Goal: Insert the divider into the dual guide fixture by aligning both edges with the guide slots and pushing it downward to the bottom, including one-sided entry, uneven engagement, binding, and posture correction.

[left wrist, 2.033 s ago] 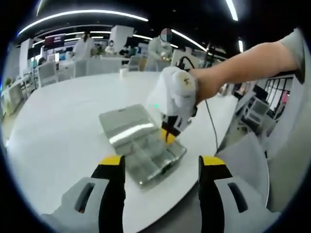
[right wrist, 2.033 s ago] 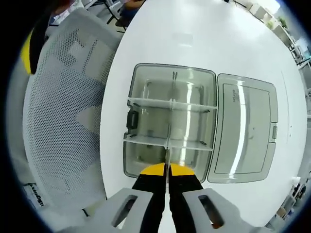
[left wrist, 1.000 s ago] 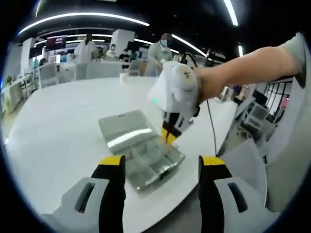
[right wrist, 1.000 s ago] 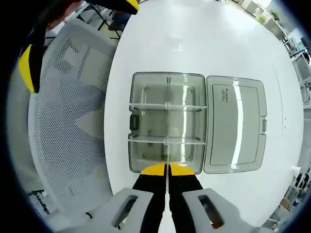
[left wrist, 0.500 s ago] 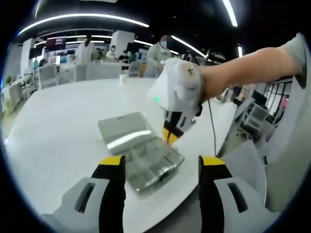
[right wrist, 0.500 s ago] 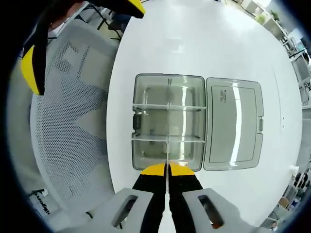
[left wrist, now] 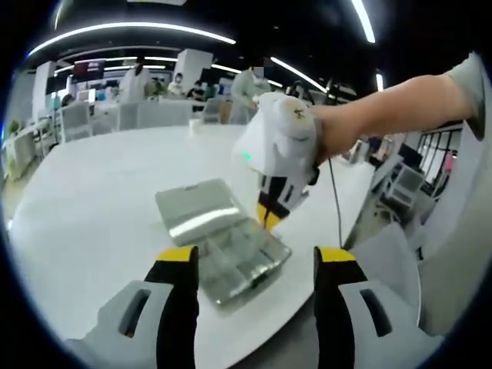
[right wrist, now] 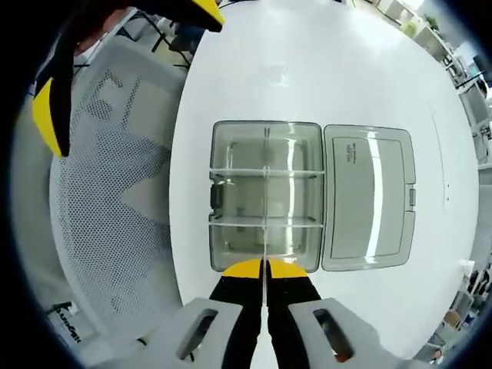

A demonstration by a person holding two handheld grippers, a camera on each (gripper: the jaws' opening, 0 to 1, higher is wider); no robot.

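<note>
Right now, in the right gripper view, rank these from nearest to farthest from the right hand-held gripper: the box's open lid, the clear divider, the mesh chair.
1. Clear divider: pinched edge-on between the right hand-held gripper tips, above the box.
2. Open lid: flat on the white table, to the picture's right of the compartments.
3. Mesh chair: off the table edge, at the picture's left.

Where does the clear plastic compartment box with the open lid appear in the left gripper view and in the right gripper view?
Left gripper view: the clear plastic compartment box lies low at centre on the white table, under the right gripper.
Right gripper view: the box sits at centre, straight beyond the closed jaws, seen from above.
Shared landmark: its open lid, lying flat beside the tray.
</note>
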